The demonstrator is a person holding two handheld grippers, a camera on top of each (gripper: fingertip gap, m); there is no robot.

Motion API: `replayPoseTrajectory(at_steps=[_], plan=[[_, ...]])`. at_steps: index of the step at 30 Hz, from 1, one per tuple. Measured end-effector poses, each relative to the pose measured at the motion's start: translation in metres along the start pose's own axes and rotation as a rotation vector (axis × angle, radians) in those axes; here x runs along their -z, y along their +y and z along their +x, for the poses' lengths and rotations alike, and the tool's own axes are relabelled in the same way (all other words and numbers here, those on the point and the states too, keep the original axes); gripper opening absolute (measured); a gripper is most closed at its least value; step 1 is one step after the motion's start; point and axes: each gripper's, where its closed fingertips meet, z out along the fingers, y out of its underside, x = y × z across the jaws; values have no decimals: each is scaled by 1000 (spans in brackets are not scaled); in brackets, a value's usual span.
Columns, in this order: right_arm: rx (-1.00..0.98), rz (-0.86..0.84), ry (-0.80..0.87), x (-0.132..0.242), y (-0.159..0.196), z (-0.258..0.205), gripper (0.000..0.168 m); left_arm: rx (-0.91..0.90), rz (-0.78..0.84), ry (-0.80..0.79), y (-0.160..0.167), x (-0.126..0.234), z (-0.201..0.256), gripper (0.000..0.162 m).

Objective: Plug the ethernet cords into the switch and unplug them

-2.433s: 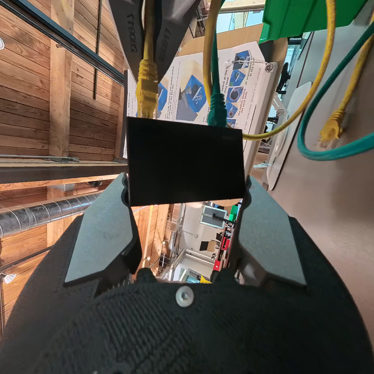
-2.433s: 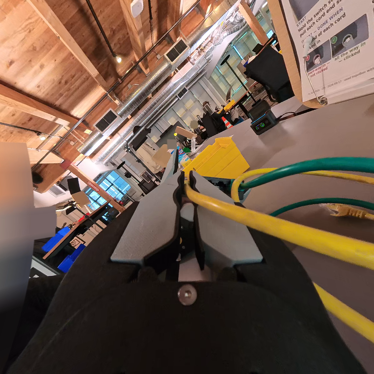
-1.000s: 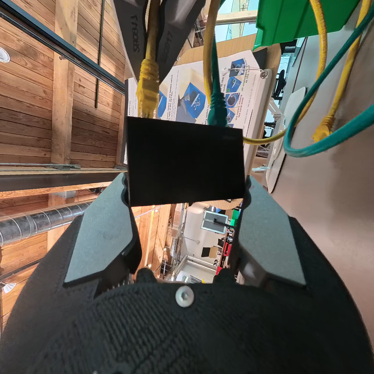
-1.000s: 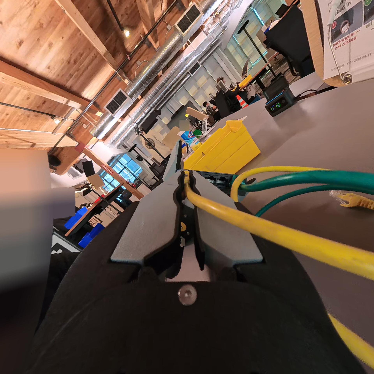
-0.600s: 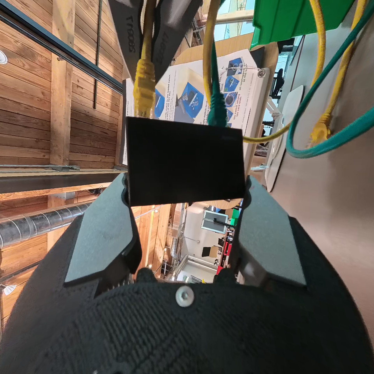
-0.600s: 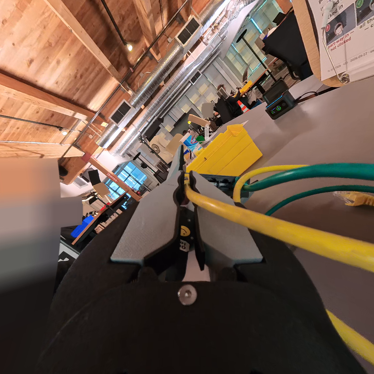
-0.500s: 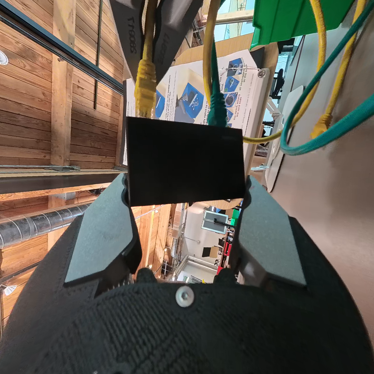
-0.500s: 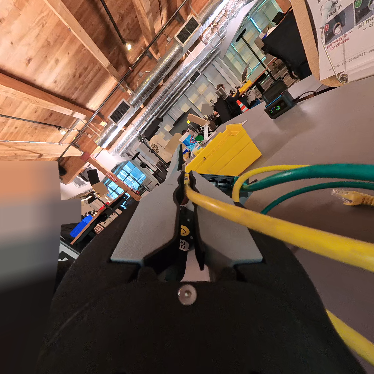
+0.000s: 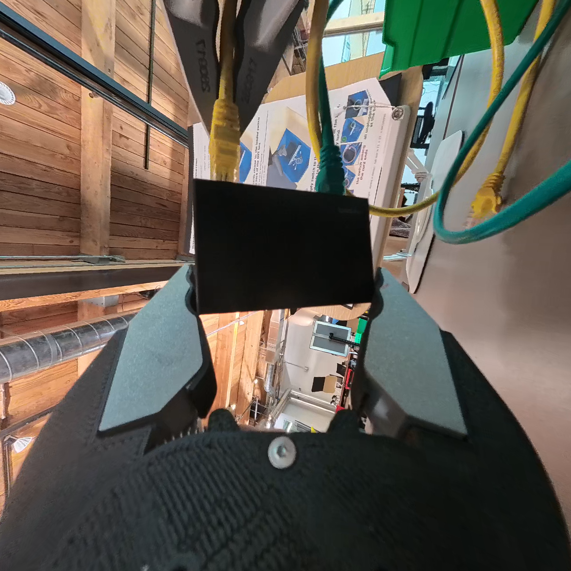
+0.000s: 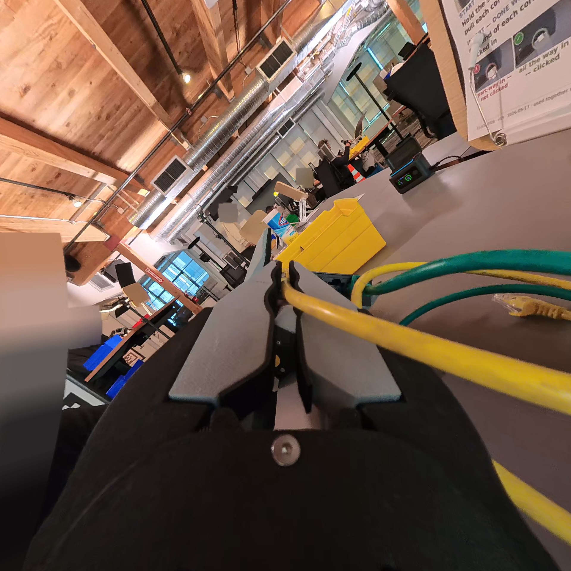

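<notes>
My left gripper (image 9: 284,278) is shut on the black switch (image 9: 281,247), one finger on each short side, holding it off the table. My right gripper (image 10: 285,272) is shut on a yellow ethernet cord (image 10: 432,349) just behind its plug. In the left wrist view that yellow plug (image 9: 224,148) meets the switch's far edge at the left; the ports are hidden there. A green plug (image 9: 330,167) sits in the switch further right. A second yellow plug (image 9: 486,200) lies loose on the grey table (image 9: 509,309) and shows in the right wrist view (image 10: 531,309).
Green cable (image 10: 463,265) and yellow cable loop over the table beside the switch. A green bin (image 9: 448,27) and an instruction sheet on a board (image 9: 364,148) stand behind. A yellow bin (image 10: 333,244) and a small power unit (image 10: 408,173) sit farther off. There is about 7 cm between the tips of the two grippers.
Little differs. My right gripper has tilted and shifted slightly with the yellow cord. The yellow plug stays at the switch's edge, and the left gripper keeps the switch still.
</notes>
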Motion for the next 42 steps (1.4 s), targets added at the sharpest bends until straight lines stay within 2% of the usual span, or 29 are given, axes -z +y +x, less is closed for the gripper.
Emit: replayPoseTrajectory(at_steps=[15,29,34,42], plan=[[173,7,54,-4,1,-9,1,91,14,24,2,1,0,111],[-144,66,-90,-4,4,-11,1,17,2,-67,7,-1,-13,111],[-87,62,-65,-6,5,-14,1,26,11,-76,7,1,-16,111],[-2,-53,-44,-6,13,-20,1,-18,57,-97,-1,5,-19,111]])
